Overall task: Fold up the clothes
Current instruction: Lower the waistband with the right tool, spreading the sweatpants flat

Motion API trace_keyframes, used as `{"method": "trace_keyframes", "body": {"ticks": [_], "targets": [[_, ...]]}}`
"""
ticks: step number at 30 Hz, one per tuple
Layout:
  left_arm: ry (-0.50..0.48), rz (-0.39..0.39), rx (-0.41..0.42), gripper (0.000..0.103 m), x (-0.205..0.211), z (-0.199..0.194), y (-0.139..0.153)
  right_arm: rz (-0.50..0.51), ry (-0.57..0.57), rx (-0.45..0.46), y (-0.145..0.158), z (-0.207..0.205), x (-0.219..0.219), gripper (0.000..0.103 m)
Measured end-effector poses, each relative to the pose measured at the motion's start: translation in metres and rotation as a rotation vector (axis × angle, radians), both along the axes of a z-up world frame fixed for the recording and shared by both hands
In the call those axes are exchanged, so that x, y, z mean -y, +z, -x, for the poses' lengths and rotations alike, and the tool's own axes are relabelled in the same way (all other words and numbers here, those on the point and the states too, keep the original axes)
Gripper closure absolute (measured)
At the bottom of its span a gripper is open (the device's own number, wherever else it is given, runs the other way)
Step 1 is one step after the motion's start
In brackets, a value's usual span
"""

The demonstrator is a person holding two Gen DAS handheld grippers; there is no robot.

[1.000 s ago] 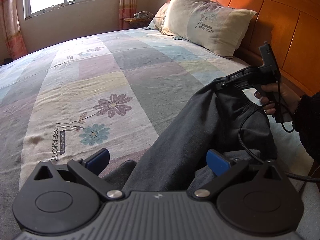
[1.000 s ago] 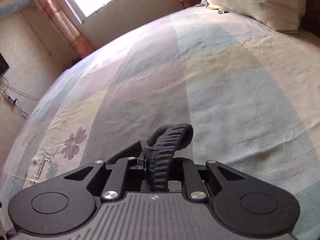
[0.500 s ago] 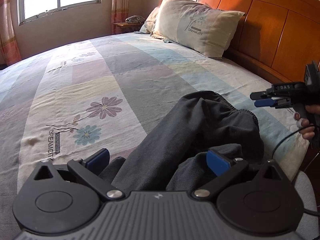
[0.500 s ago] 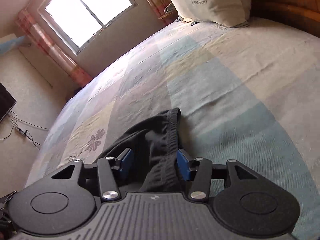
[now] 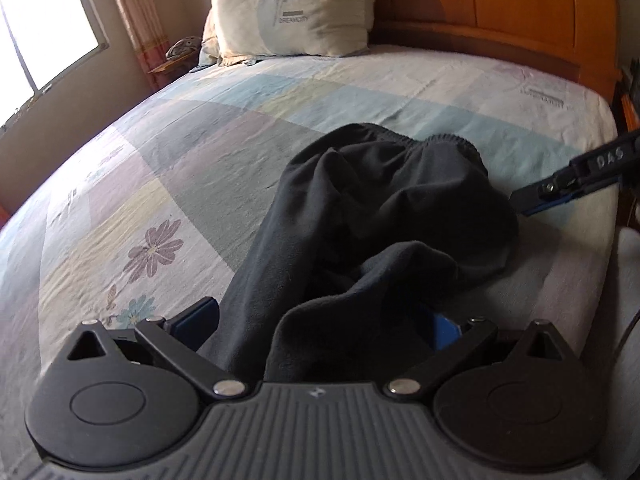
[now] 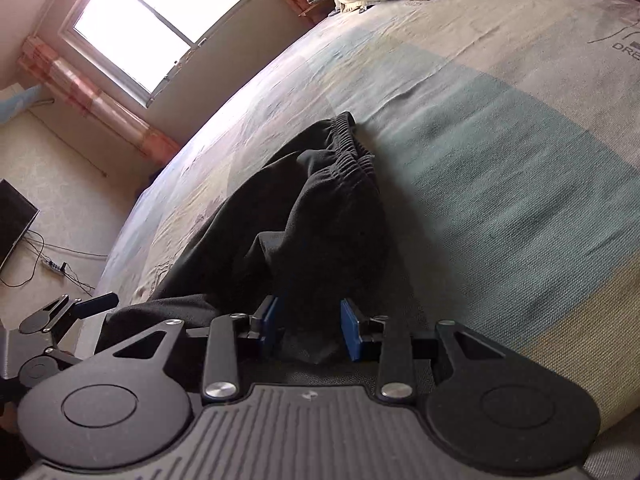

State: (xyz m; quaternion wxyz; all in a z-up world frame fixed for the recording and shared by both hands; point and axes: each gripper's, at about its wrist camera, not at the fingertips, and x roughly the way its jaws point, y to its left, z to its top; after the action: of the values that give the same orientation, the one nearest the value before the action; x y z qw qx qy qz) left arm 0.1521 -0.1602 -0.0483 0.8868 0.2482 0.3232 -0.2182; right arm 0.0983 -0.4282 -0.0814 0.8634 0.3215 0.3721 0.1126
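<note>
Dark grey trousers (image 5: 384,208) lie crumpled on the patchwork bed sheet (image 5: 168,184), their elastic waistband (image 6: 352,152) on the far side. A rumpled fold rises between the blue pads of my left gripper (image 5: 320,324), which is open. My right gripper (image 6: 311,326) is open too, its pads standing either side of a low ridge of the same cloth without pinching it. In the left wrist view the right gripper (image 5: 560,196) reaches in from the right, just beside the trousers. The left gripper (image 6: 60,312) shows at the lower left of the right wrist view.
A cream pillow (image 5: 292,12) leans on the wooden headboard (image 5: 520,4) at the far end. The bed's edge (image 5: 608,240) runs close on the right. A window (image 6: 156,28) with pink curtains, a dark screen (image 6: 12,224) and floor cables (image 6: 52,264) lie beyond the bed.
The right gripper let go of the waistband it held up; the trousers dropped onto the bed. It then came down low over the cloth. The left view swung toward the headboard.
</note>
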Motion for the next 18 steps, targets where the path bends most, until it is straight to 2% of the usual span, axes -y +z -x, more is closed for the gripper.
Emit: {"method": "trace_keyframes", "body": {"ticks": [8, 14, 18], "targets": [[-0.067, -0.292, 0.107, 0.001, 0.048, -0.01, -0.038, 0.018, 0.013, -0.005, -0.004, -0.001, -0.005, 0.059], [0.152, -0.176, 0.076, 0.0, -0.001, -0.046, -0.023, 0.035, 0.047, -0.022, -0.01, -0.003, -0.012, 0.054], [0.281, -0.147, 0.041, 0.0, -0.038, -0.075, -0.022, 0.03, 0.061, -0.022, -0.011, -0.005, -0.013, 0.052]]}}
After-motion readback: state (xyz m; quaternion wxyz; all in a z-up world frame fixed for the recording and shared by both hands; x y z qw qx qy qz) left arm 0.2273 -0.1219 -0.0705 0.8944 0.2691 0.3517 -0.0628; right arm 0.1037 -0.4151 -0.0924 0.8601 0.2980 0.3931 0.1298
